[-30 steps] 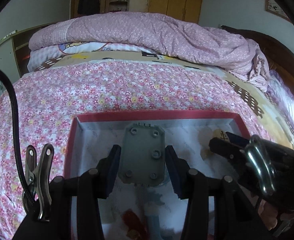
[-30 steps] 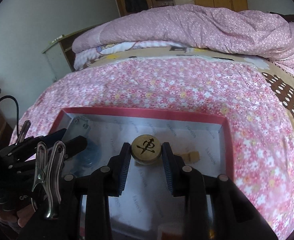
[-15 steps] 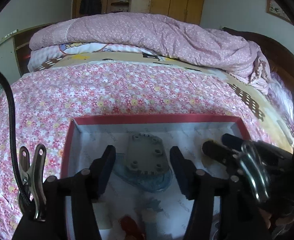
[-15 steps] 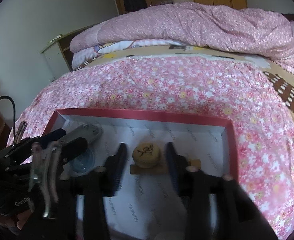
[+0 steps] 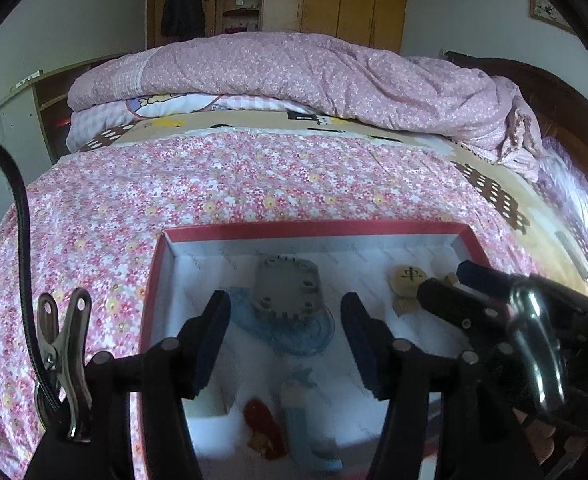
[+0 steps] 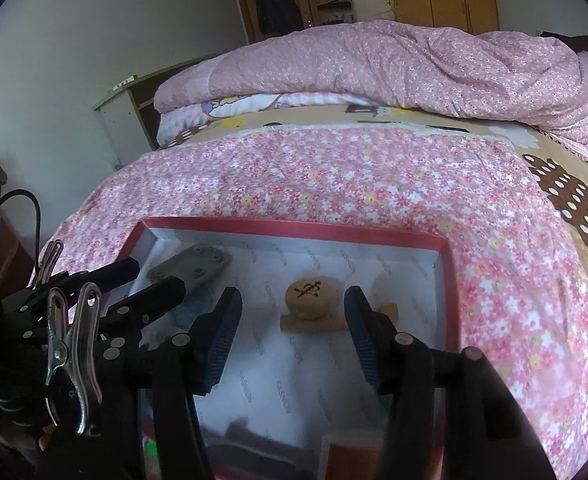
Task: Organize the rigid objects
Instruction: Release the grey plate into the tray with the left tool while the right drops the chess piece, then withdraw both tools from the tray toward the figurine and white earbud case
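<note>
You see a red cardboard box (image 6: 449, 280) lined with white printed paper, a matt grey plastic plate (image 5: 288, 288) on a clear bluish glossy piece (image 5: 294, 332), a matt wooden disc (image 6: 311, 298) on a wooden block (image 6: 313, 325), shiny metal clips (image 5: 66, 344), and flowered cotton bedding (image 6: 333, 176).

Left gripper (image 5: 284, 336) over near-left part of red box (image 5: 313, 229), tilted down, jaws apart, nothing pressed between pads. Right gripper (image 6: 292, 338) over near-right part of same box, tilted down, jaws apart, pads touching nothing. Both grippers side by side, close together. Bare fingers (image 5: 541, 436) on right gripper's handle, below box.
</note>
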The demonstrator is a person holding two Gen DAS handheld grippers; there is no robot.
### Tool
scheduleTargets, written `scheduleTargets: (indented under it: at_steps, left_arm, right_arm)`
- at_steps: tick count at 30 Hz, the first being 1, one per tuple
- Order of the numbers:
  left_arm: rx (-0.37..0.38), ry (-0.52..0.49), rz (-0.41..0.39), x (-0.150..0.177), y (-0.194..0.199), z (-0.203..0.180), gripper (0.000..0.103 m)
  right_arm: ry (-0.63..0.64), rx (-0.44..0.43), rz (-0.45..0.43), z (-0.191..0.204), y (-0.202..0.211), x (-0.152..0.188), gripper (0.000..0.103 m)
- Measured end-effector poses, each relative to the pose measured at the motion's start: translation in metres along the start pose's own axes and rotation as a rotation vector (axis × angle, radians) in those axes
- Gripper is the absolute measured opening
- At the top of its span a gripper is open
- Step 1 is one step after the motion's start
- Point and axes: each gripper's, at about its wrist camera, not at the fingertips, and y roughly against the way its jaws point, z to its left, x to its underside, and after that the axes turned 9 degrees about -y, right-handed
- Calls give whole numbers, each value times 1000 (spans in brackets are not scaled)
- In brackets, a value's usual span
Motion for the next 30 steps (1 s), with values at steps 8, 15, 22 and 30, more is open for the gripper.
scheduleTargets:
  at_steps: [8,15,22,30]
  left_arm:
    - [-5,-1,-14,9,28,-5,60]
    - [-1,9,-17,22,47,-6,60]
    - [3,17,-9,41,62,-8,60]
    - [12,6,-14,59,76,-12,60]
  right_arm:
    - [-25,-29,-16,-1,28,15,55]
    - [-28,-44,-37,3,51,30,55]
    - [-27,-50,-40,4,67,51,55]
    - [-30,-58,-27,5,80,76,55]
